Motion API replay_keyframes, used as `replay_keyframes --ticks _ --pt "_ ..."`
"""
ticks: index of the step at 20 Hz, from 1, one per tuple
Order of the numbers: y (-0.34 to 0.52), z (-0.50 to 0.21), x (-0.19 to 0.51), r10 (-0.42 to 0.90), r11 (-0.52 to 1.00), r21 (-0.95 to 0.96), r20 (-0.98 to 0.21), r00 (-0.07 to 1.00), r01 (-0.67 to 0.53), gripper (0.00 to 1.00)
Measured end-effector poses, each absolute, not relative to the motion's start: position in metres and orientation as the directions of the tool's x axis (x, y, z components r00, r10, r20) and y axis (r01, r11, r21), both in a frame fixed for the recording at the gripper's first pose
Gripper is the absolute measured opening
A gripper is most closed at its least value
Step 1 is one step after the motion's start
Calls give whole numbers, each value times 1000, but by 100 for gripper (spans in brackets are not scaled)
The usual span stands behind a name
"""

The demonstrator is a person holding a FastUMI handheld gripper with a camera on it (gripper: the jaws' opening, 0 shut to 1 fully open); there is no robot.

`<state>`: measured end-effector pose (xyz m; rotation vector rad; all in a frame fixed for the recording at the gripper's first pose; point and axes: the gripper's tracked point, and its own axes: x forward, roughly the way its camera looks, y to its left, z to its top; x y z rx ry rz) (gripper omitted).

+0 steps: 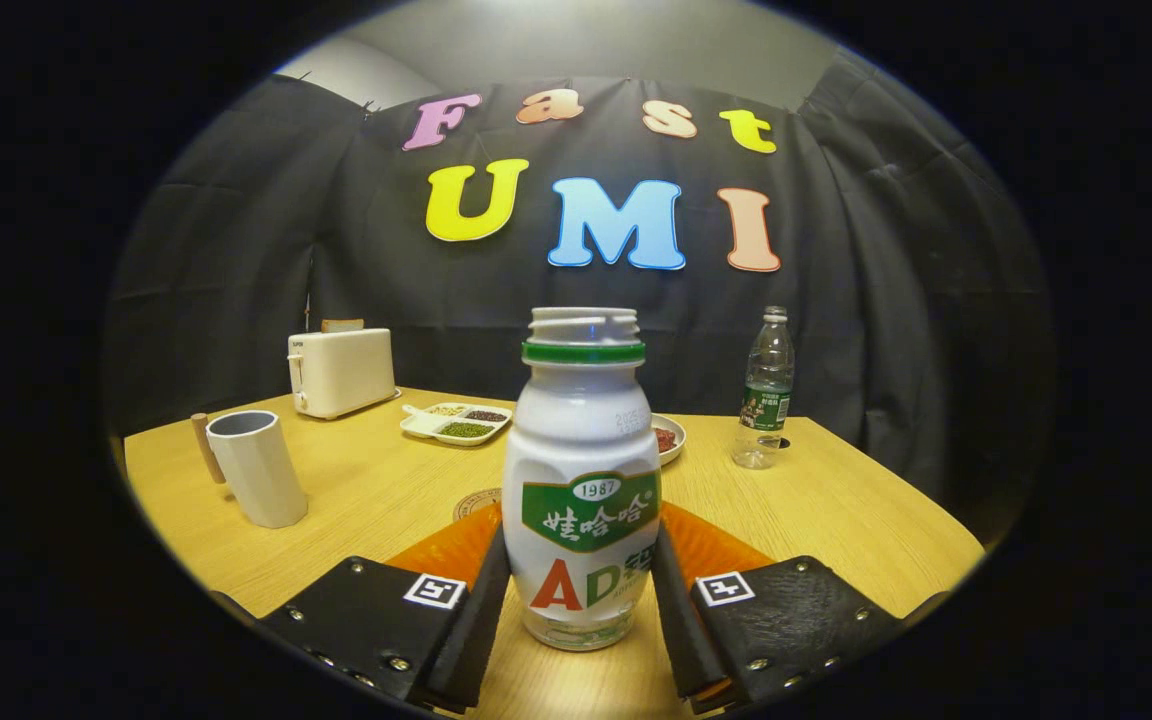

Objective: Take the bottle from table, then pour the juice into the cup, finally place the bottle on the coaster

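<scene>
Gripper (581,590) clamped on upright bottle (581,480), seemingly touching both sides.
Cup (256,467) near table's (836,510) left edge; coaster (476,500) just behind bottle.

White bottle (581,470), green neck ring, green label; grey cup (256,467); cream toaster (341,371); light wood-grain table (836,500).

Glossy plastic bottle (582,480), wood-grain table (836,510)

- White bottle (582,478) with green neck ring, uncapped, stands upright at lower centre.
- Grey cup (256,466), open and tilted slightly, sits at left.
- Round coaster (476,500) peeks out just left of the bottle, mostly hidden.
</scene>
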<state>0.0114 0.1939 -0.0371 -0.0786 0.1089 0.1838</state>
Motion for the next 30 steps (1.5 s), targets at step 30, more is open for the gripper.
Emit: replay_keyframes --ticks 30 --pt "272 13 37 230 808 -525 -140 963 -269 69"
